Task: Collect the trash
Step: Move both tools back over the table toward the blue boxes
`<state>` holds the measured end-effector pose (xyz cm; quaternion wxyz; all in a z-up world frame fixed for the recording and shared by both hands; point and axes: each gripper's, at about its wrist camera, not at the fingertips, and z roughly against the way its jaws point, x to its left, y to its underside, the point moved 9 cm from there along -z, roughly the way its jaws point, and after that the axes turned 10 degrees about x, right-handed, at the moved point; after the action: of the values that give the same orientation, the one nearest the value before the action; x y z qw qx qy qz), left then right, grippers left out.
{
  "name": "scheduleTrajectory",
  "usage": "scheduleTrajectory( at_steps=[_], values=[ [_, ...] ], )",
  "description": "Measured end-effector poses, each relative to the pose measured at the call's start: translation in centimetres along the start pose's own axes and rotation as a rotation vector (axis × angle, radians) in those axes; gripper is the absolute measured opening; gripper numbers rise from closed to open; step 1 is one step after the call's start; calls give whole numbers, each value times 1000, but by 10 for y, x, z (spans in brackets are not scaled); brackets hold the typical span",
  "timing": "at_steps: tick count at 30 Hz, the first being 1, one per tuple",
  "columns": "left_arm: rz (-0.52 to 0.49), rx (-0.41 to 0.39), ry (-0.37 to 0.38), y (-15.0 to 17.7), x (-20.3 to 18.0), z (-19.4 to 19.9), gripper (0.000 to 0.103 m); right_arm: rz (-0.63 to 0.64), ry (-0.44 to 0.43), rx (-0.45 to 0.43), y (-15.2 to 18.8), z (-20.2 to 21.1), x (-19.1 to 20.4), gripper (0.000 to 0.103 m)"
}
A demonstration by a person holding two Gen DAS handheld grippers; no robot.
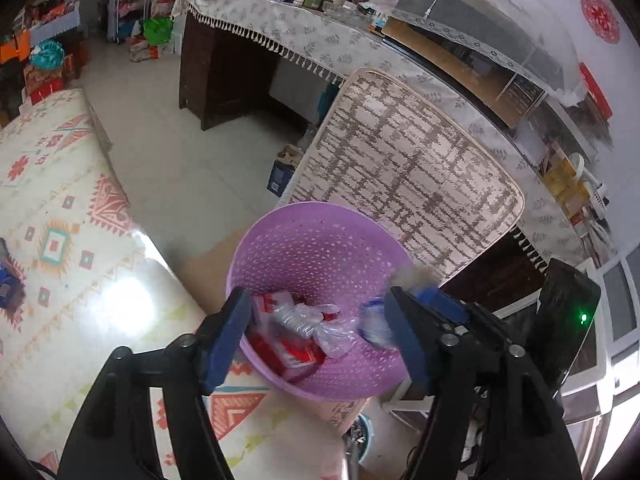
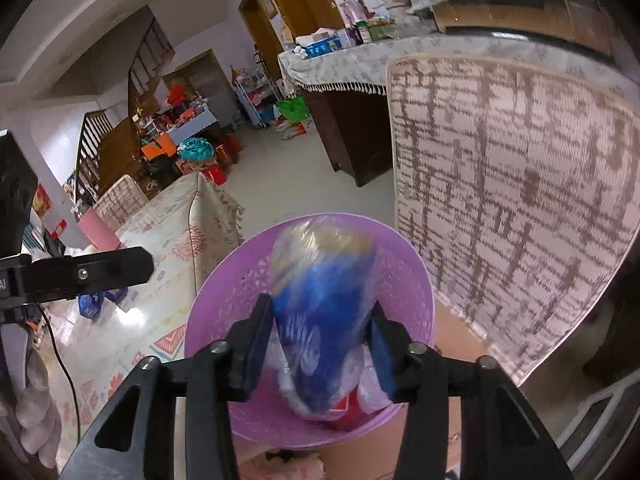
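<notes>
A purple perforated bin [image 1: 320,240] stands beside the patterned table; it also shows in the right wrist view [image 2: 224,300]. Inside lie red packaging [image 1: 296,354] and crumpled clear plastic [image 1: 316,326]. My left gripper [image 1: 320,334] is open and empty over the bin's near rim. My right gripper [image 2: 320,350] hovers over the bin with a blurred blue-and-white wrapper [image 2: 320,320] between its fingers; the jaws stand wide and I cannot tell whether they grip it. The right gripper's blue pads and the wrapper [image 1: 376,326] show at the right in the left wrist view.
The patterned tablecloth table [image 1: 60,240] is at the left, with a blue item [image 2: 92,304] on it. An upright grid-patterned mat [image 1: 408,168] leans behind the bin. A long cloth-covered sideboard [image 1: 280,36] with clutter stands behind. Tiled floor [image 1: 160,140] lies between.
</notes>
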<state>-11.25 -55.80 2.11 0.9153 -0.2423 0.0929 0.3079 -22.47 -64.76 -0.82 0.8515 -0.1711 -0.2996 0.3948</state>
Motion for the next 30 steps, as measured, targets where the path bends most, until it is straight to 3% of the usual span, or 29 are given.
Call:
scheduleTrajectory(
  at_steps=[4, 8, 15, 22, 27, 30],
  values=[
    [12, -3, -83, 14, 15, 7, 78, -15, -22, 3, 9, 0, 4, 59],
    [70, 12, -78, 34, 34, 12, 78, -34, -58, 6, 16, 2, 12, 66],
    [188, -24, -134, 76, 89, 41, 78, -7, -48, -84, 18, 21, 42, 94],
    [300, -97, -200, 129, 157, 91, 78, 57, -139, -76, 33, 20, 99, 94],
    [439, -129, -160, 174, 210, 114, 78, 110, -227, 39, 57, -8, 158, 94],
    [444, -135, -266, 198, 236, 131, 78, 144, -240, 89, 69, -29, 194, 94]
  ],
)
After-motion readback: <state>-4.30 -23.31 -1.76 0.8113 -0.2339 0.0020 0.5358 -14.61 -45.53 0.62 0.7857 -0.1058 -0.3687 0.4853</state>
